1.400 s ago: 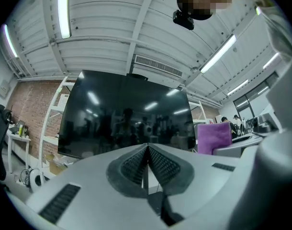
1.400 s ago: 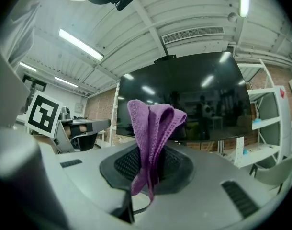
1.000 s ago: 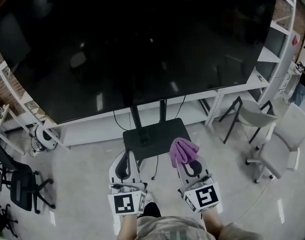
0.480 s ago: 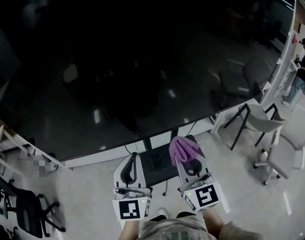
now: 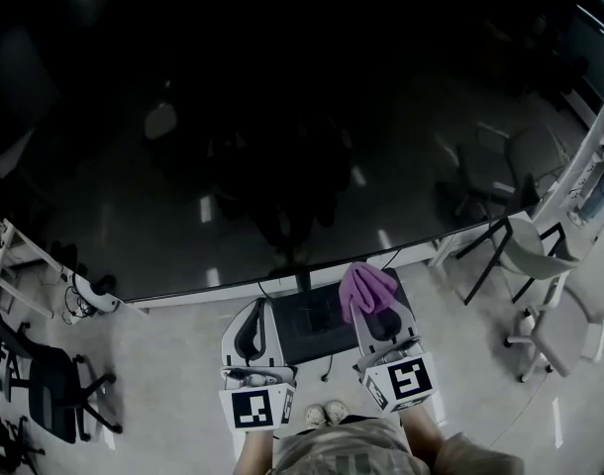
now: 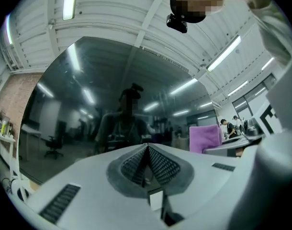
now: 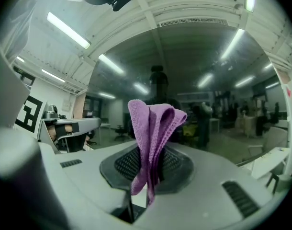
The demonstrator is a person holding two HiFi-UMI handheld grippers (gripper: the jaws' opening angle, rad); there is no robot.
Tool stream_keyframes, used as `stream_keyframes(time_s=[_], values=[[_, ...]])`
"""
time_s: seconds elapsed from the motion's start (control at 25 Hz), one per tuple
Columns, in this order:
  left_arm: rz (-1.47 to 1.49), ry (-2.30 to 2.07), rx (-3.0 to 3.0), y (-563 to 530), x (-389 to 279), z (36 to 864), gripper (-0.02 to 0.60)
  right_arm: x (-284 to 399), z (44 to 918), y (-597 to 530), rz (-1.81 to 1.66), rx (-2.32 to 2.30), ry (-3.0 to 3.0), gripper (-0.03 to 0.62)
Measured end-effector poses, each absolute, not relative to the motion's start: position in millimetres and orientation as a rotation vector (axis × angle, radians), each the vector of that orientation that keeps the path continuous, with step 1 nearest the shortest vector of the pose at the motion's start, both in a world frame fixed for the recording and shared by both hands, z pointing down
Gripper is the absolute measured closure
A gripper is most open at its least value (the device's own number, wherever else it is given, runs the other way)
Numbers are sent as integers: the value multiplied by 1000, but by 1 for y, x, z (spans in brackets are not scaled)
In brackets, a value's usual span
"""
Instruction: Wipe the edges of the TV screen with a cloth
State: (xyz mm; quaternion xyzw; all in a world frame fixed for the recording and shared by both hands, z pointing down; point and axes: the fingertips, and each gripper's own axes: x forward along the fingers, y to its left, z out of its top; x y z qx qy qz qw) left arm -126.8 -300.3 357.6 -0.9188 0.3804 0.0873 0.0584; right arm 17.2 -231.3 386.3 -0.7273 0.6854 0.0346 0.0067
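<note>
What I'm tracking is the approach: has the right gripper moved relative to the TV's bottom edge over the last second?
Yes. The right gripper with its purple cloth has come forward, now nearly reaching the TV's bottom edge.

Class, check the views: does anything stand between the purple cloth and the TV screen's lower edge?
Nothing visible does. The purple cloth, clamped in the right gripper, faces the TV screen directly, near its lower edge; the stand base lies underneath.
</note>
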Motion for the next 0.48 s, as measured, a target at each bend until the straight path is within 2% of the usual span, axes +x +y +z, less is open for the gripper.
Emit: stream_keyframes(time_s=[0.2, 0.48], values=[[258, 1138, -2809, -306, -114, 366, 568, 31, 399, -232, 60, -2296, 2119, 548], [248, 950, -2901, -286, -36, 373, 568, 89, 401, -200, 59, -2425, 1999, 548]])
